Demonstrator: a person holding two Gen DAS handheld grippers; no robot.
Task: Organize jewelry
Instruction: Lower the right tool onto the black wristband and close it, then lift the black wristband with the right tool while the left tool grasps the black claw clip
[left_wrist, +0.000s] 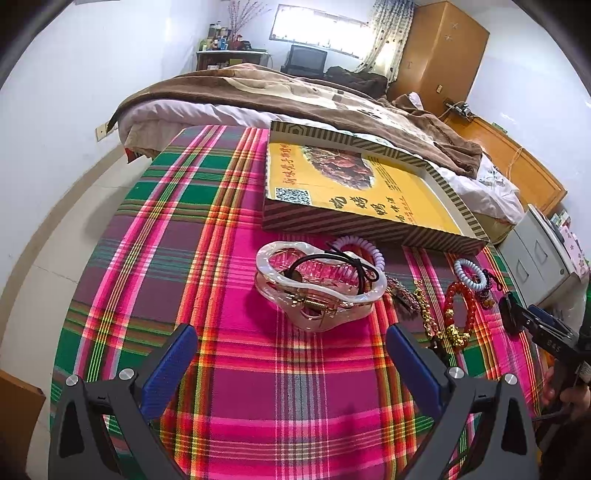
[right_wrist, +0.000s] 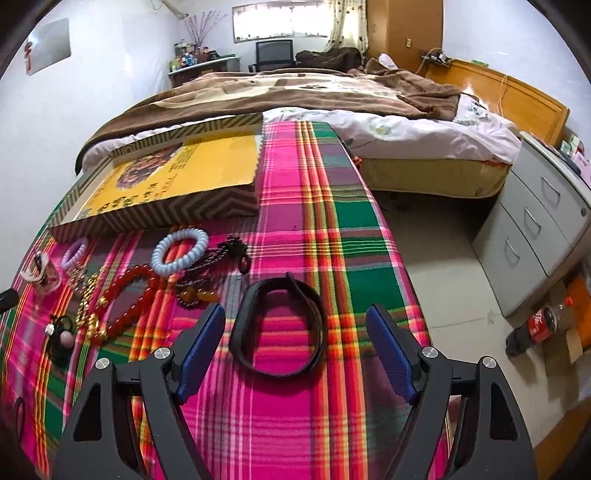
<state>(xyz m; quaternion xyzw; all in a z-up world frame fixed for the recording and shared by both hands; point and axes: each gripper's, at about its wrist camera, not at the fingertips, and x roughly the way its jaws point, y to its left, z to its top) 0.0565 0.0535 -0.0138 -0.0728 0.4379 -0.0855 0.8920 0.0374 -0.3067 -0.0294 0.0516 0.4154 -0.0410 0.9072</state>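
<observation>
1. two grippers are in view, both with jaws spread wide and holding nothing: the left gripper (left_wrist: 291, 354) faces a pearly hair claw (left_wrist: 317, 284); the right gripper (right_wrist: 295, 347) straddles a black wristband (right_wrist: 280, 328) lying flat on the plaid cloth (right_wrist: 317, 206).
2. step in hand, as a judgement: sorting has barely begun. the jewelry lies loose on the cloth in front of one shallow yellow box (right_wrist: 177, 173), and no piece can be seen in the box.
3. next move, as a judgement: lower the right gripper, close on one side of the wristband, lift it toward the box.
4. count, right wrist view: one pale blue coil tie (right_wrist: 180, 251), one lilac coil tie (right_wrist: 74, 253), one red bead bracelet (right_wrist: 129, 295), one gold chain (right_wrist: 88, 306). dark beads and small black ties nearby are too tangled to count.
5. one black elastic (left_wrist: 332, 264) rests across the hair claw.
</observation>
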